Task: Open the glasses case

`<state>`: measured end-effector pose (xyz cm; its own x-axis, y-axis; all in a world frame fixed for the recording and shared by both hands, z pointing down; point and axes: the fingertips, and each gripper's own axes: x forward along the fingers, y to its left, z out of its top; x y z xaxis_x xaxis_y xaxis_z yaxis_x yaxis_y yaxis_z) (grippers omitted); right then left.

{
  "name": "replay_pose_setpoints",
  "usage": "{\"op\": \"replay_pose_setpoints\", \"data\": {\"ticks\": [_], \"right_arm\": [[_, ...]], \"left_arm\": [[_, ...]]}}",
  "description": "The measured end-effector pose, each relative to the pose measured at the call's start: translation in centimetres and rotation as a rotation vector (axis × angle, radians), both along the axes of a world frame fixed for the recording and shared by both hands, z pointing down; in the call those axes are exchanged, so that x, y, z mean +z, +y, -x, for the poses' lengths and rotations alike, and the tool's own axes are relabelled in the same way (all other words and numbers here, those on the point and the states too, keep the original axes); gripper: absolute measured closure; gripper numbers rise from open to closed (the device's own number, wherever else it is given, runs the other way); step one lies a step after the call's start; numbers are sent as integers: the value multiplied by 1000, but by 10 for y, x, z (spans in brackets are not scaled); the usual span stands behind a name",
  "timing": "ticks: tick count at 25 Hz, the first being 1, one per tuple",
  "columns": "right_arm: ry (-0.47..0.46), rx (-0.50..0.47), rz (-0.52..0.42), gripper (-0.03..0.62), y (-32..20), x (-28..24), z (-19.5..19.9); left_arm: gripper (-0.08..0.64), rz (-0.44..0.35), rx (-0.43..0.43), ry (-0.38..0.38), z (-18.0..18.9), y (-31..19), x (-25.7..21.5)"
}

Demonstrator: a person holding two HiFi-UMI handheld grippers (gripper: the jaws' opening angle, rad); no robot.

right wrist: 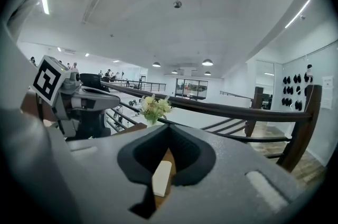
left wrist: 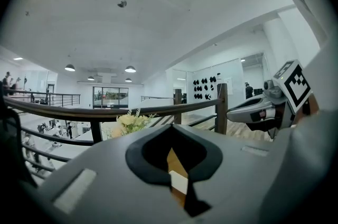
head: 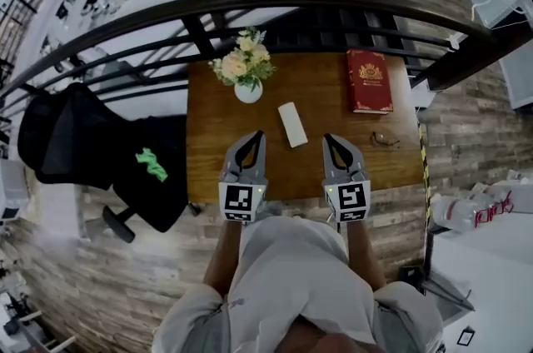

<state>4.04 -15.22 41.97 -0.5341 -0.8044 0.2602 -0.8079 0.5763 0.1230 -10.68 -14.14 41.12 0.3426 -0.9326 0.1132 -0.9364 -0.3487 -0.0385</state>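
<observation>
Chair: a black chair (head: 100,147) stands left of the tabletop and off it; nothing you need is there.
Tabletop: the wooden tabletop (head: 208,168) carries everything that matters, with its near edge right under your hands.
Flowers: a vase of flowers (head: 247,87) sits at the far left, well beyond your left hand.
Left claw: your left claw (head: 259,135) has its tips pinched together with nothing between them. It hangs over the near part of the tabletop and points toward the far side.
Glasses case: the white glasses case (head: 292,125) lies flat mid-tabletop with its lid down, between your two claws and a little farther out than their tips. It touches neither claw.
Long axis: the case runs near to far and slightly askew, with its far end leaning left and its near end leaning right.
Right claw: your right claw (head: 326,137) is clamped fully together and empty. Its own view shows the case straight ahead through the cutout.
Nearer claw: the right one looks a touch nearer, because the case's near end slants toward it.
Glasses: a pair of glasses (head: 384,140) lies on the tabletop, right of the right claw.
Book: a red book (head: 369,81) rests at the far right.
Coming move: you will probably need to part the tips and reach forward and inward.
</observation>
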Motion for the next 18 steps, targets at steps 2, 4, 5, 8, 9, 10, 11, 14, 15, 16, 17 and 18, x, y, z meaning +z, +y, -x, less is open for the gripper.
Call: {"op": "replay_pose_setpoints", "data": {"ticks": [2, 4, 5, 8, 9, 10, 11, 14, 15, 16, 17, 18], "right_arm": [[14, 12, 16, 589, -11, 8, 9], [31, 23, 36, 588, -20, 17, 18], [41, 30, 48, 588, -25, 23, 22], [73, 50, 86, 588, -36, 42, 31], [83, 55, 98, 588, -38, 48, 33], [91, 61, 110, 588, -41, 55, 35], [99, 65, 122, 588, -43, 61, 38], [129, 76, 164, 588, -48, 82, 43], [139, 78, 179, 588, -48, 90, 44], [150, 80, 194, 588, -49, 97, 45], [161, 82, 207, 582, -49, 105, 46], [171, 84, 220, 580, -50, 112, 46]], "left_arm": [[540, 23, 20, 4, 7, -13, 12], [540, 49, 41, 10, 13, -25, 25], [540, 63, 52, 14, 16, -30, 32], [540, 108, 87, 15, 19, -43, 54], [540, 125, 99, 13, 20, -47, 62], [540, 141, 111, 14, 20, -50, 70], [540, 157, 122, 15, 20, -53, 78], [540, 204, 156, 15, 20, -60, 100], [540, 219, 167, 15, 20, -62, 107], [540, 234, 177, 14, 18, -65, 115], [540, 249, 186, 13, 17, -67, 123], [540, 264, 194, 11, 16, -69, 131]]}}
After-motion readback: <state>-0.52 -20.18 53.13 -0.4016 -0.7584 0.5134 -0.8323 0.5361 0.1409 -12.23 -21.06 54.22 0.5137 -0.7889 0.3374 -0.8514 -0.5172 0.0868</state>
